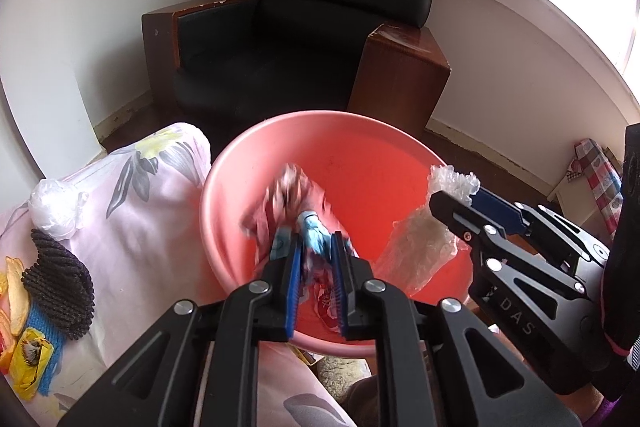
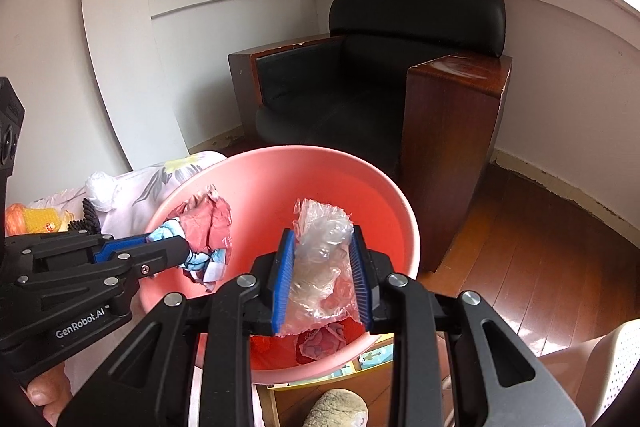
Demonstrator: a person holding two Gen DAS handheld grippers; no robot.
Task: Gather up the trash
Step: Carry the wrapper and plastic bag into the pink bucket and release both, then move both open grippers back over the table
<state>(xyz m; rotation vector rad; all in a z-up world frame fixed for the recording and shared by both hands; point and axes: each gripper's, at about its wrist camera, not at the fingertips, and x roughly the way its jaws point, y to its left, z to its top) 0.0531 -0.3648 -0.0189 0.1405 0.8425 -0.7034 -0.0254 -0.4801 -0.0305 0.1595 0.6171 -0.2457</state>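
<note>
Drop-off step. Both grippers hang over the pink basin. Left gripper pinches a crumpled wrapper, right gripper clamps clear plastic. Next, likely: spread both jaws so the trash falls in — more waits on the sheet.

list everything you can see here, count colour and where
basin: one, pink-red, in front of both grippers
crumpled wrapper: one, red with blue and white, over the basin between the left gripper's pads
clear plastic wrap: one, see-through, over the basin in the right gripper
floral sheet: one, pale pink with grey and yellow flowers, left of the basin
white plastic bag: one, on the sheet
knitted piece: one, black, on the sheet
yellow wrapper: one, at the sheet's left edge
armchair: one, black with brown wood sides, in the corner
left gripper: black, blue pads
right gripper: black, blue pads
</note>
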